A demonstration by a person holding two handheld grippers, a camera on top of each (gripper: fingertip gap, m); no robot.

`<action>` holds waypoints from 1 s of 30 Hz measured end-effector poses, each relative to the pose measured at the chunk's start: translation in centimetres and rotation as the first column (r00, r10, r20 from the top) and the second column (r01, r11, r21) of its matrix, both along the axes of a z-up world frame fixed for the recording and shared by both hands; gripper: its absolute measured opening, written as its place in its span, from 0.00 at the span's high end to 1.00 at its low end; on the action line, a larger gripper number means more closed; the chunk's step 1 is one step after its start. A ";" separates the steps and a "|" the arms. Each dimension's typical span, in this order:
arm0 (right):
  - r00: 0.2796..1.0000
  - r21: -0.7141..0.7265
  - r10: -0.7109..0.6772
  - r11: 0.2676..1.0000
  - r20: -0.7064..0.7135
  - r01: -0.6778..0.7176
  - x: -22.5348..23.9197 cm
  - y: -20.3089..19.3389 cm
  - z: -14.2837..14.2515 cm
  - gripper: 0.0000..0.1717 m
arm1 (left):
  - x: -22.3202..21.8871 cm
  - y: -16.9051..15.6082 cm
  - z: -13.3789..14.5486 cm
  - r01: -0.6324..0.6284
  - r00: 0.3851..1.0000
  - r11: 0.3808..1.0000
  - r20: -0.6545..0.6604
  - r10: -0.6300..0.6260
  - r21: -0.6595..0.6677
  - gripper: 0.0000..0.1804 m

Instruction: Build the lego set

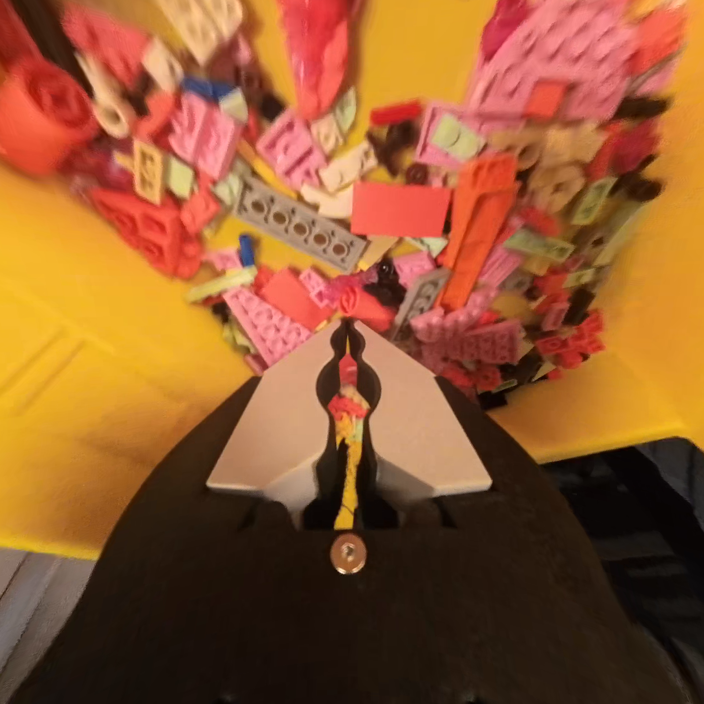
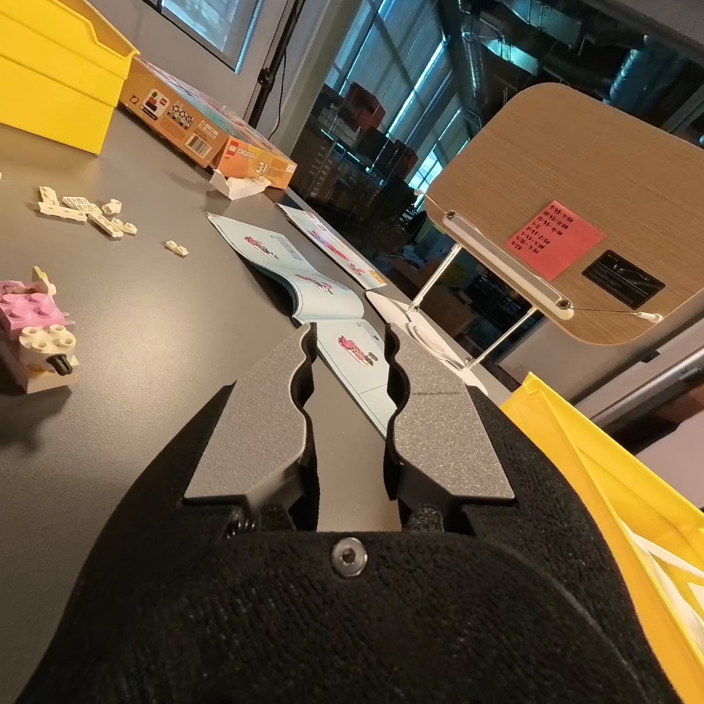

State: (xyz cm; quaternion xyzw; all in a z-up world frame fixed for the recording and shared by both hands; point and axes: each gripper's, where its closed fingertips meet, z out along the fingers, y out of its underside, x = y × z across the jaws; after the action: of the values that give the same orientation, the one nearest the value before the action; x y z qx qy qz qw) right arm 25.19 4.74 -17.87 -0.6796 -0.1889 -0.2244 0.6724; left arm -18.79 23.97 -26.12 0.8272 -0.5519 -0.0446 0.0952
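In the left wrist view my left gripper is shut, fingertips pressed together, inside a yellow bin over a blurred pile of pink, red, white and grey bricks. A red round-ended piece lies right at the fingertips; I cannot tell whether they pinch it. A pink plate and a grey holed plate lie close by. In the right wrist view my right gripper is open and empty, above the grey table. An open instruction booklet lies beyond its fingertips.
A small pink and white brick assembly and loose white pieces lie on the table at left. Stacked yellow bins and a cardboard set box stand at the back. Another yellow bin is at right, under a wooden-panel stand. The left gripper's tips are roughly 50 centimeters from the right gripper's.
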 end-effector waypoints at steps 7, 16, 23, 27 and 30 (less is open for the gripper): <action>1.000 -0.001 -0.002 1.000 0.008 0.002 0.0 0.0 -0.1 0.81 | 7.6 2.1 1.1 -0.031 0.920 0.999 0.391 0.026 0.008 1.00; 1.000 0.012 0.010 1.000 -0.014 -0.010 -0.1 -0.1 0.2 0.81 | 2.5 -1.6 3.4 0.129 0.962 0.990 0.250 -0.112 -0.054 0.87; 1.000 0.009 0.009 1.000 -0.015 -0.008 -0.1 -0.1 0.2 0.81 | -4.5 -5.6 2.7 0.226 0.970 0.955 -0.043 -0.238 -0.192 1.00; 1.000 0.008 0.007 1.000 -0.014 -0.007 0.0 0.0 0.1 0.81 | -5.9 -7.4 1.8 0.229 0.956 0.933 -0.115 -0.269 -0.277 1.00; 1.000 0.007 0.005 1.000 -0.011 -0.005 0.0 0.0 0.1 0.81 | -5.6 -7.3 0.8 0.240 0.951 0.931 -0.124 -0.282 -0.275 1.00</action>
State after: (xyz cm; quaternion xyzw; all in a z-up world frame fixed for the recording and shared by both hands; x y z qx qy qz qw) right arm 25.16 4.74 -17.75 -0.6781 -0.1863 -0.2196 0.6762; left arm -24.35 16.67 -25.34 0.7206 -0.6488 -0.0517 0.2391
